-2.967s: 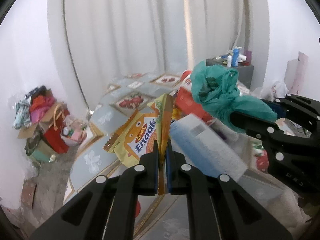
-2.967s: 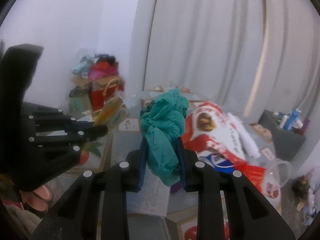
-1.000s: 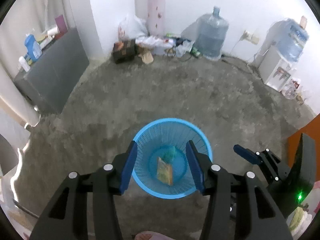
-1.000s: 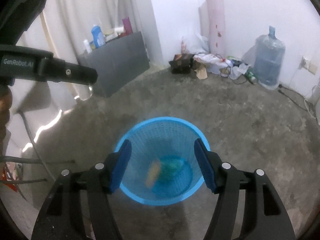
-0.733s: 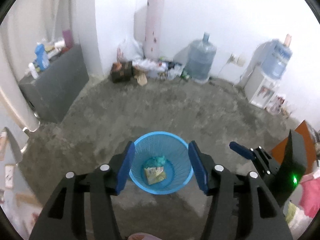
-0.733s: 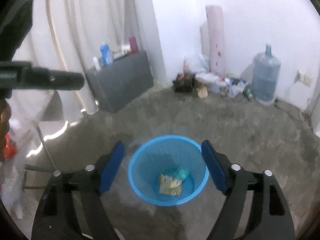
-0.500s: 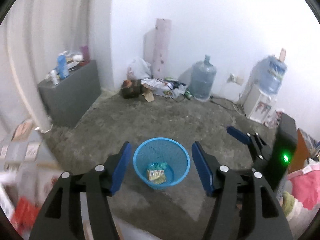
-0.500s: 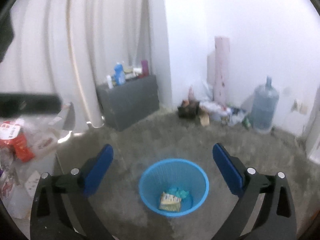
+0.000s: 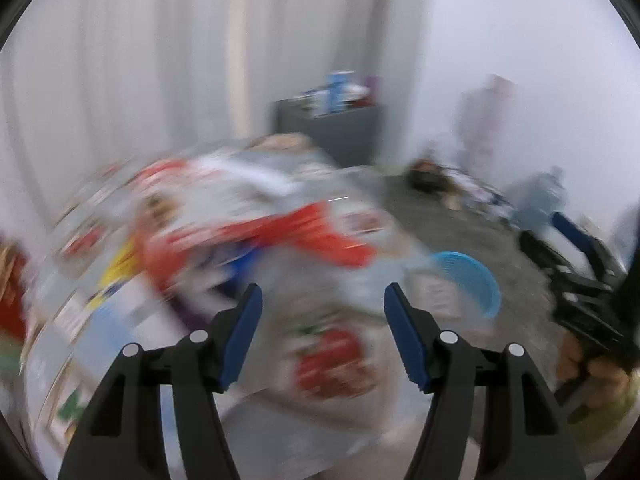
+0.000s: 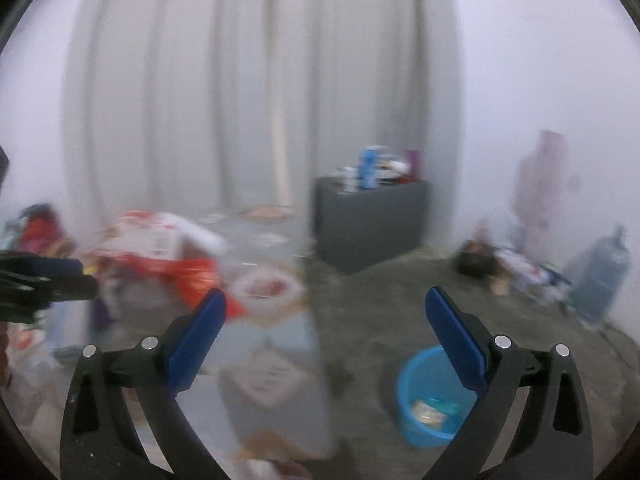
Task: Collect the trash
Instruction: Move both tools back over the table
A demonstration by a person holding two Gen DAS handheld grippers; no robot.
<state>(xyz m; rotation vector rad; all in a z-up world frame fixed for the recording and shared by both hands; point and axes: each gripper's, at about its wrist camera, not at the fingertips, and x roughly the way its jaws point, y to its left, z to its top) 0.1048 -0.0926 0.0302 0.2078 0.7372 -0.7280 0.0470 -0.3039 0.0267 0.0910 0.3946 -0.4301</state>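
I count one blue basket (image 10: 416,420) beside my right tongs, two wrappers (image 10: 434,409) inside it, one grey cabinet (image 10: 368,224) ahead, one water jug (image 10: 600,276) far right.

Pale curtains (image 10: 248,92), white wall (image 10: 540,60), grey cabinet (image 10: 368,220), concrete floor (image 10: 400,300).

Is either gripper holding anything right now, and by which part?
Nothing is held: the left gripper and right gripper both stand open, with nothing between their jaws.

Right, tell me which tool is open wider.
The right tool: its blue pads stand far apart with nothing between them. The left tool shows a narrower gap, also empty.
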